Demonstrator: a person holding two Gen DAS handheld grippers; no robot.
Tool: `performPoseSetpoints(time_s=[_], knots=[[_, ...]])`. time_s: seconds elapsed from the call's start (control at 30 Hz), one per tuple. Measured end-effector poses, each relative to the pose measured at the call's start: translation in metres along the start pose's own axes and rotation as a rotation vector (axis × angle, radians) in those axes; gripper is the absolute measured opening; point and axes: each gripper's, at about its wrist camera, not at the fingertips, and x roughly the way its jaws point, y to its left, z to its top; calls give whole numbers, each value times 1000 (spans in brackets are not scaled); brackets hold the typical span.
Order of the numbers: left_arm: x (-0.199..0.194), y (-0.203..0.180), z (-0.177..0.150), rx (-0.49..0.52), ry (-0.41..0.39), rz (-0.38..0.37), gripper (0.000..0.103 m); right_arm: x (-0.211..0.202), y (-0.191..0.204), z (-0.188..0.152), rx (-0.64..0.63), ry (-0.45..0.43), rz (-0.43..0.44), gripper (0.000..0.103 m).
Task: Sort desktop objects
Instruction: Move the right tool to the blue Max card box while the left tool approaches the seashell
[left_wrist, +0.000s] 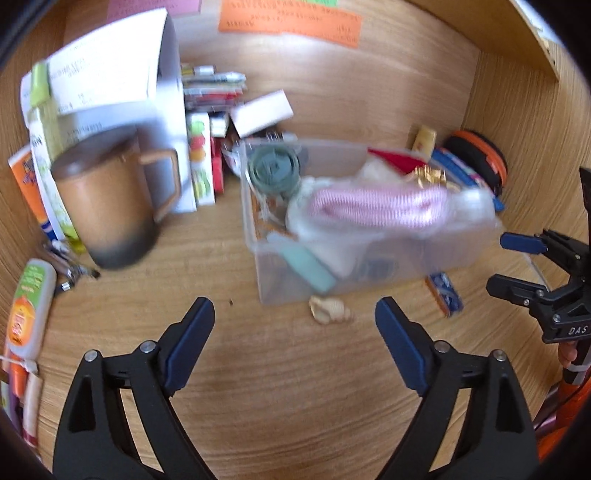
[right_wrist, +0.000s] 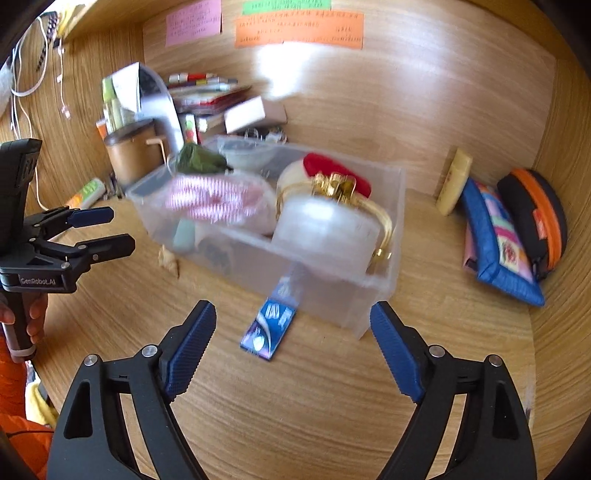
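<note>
Two grippers, both with jaws spread wide and nothing between them. The left gripper (left_wrist: 294, 328) hangs over bare wood desk (left_wrist: 280, 387), its two fingers black with ribbed blue pads (left_wrist: 192, 343). The right gripper (right_wrist: 293, 332) is built the same and also hovers over the desk.

One clear plastic bin (left_wrist: 369, 258), rectangular with soft translucent walls, sits mid-desk, packed full. In it: one pink-and-white ribbed cloth roll (left_wrist: 376, 206), one round grey-green lid (left_wrist: 272, 170), one mint bar (left_wrist: 308, 267), and one white round tub (right_wrist: 325, 229) tied with shiny gold ribbon (right_wrist: 338, 186), a red piece behind it.

On the desk just near the bin lie one small ridged beige shell (left_wrist: 330, 309) and one flat glossy blue packet (right_wrist: 269, 326), its far end touching the bin's near wall.

Far left stands one matte brown mug (left_wrist: 107, 206) with lid and squared handle, beside a white box and stacked cartons. Left of it lies one orange-green tube (left_wrist: 27, 306).

To the right, against the side wall: one yellow bar (right_wrist: 453, 181) leaning upright, one blue-edged patchwork pouch (right_wrist: 498, 243), and one black round case (right_wrist: 532, 218) with an orange zip band.

On the back wall: three paper notes, orange (right_wrist: 299, 29), pink and green.
</note>
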Motion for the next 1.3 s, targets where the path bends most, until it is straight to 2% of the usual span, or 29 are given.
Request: performPoseSetpoints(time_s=[0.1,0.33,0.67,0.83,1.07,1.13,1.23,1.3], knots=[[11,-3,-6,6,50,17,91,11,4,-7,-4,44,-21,84],[27,-6,-10,-1,118,0,91,34,8,-15,26,125,16,84],[38,-12,-9,-35,138,-21,91,49,10,-20,56,167,33,84],[42,-19,-5,-43,131,23,91,52,11,-19,54,158,39,84],[46,-17,-1,-76,125,43,90,52,10,-21,51,136,34,83],[46,-20,-1,-64,128,42,88,52,10,-20,52,130,35,82],[52,-27,0,-33,142,81,87,52,9,-21,43,124,20,78],[55,-32,1,-16,146,114,78,52,9,-21,40,121,17,73]])
